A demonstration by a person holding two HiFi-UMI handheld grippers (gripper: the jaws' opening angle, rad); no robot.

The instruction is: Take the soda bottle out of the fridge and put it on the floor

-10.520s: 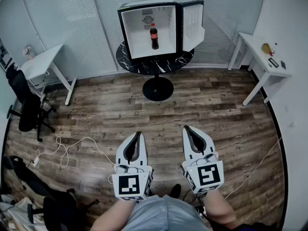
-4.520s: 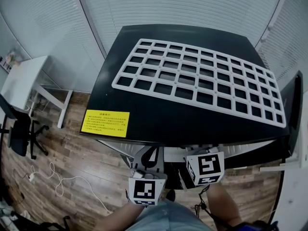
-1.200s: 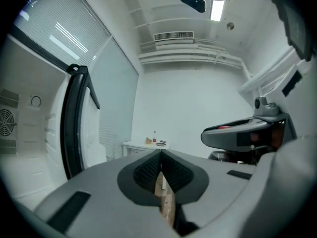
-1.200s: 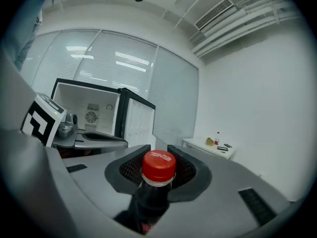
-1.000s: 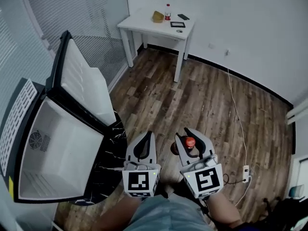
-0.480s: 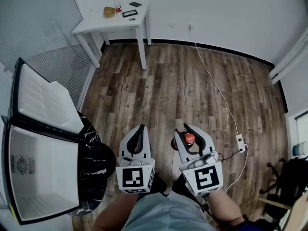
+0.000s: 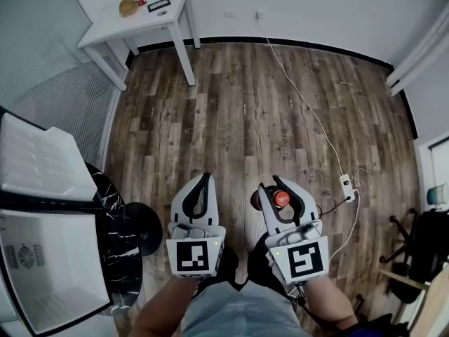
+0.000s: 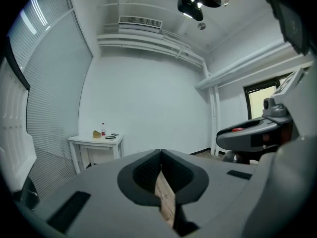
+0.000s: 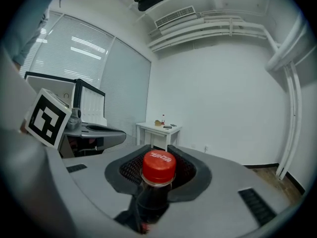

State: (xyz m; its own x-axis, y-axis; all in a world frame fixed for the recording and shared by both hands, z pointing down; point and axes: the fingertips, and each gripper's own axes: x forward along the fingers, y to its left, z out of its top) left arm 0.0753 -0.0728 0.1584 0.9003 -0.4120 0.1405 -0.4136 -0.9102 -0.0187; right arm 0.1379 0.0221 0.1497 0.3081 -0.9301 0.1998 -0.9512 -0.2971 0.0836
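My right gripper is shut on the neck of the soda bottle, a dark cola bottle with a red cap that hangs upright between the jaws above the wood floor. In the right gripper view the red cap of the soda bottle sits right between the black pads of the gripper. My left gripper is beside it on the left, shut with nothing in it; the left gripper view shows its pads closed tip to tip. The open fridge stands empty at the far left.
The fridge sits on a black marble round table at the left. A white table with small items stands at the back left. A cable with a power strip runs across the wood floor on the right. An office chair is at the right edge.
The view has swung away from the fridge towards the open floor; the fridge has slid to the left edge. Both grippers moved along with the turn, the bottle still held in the right.
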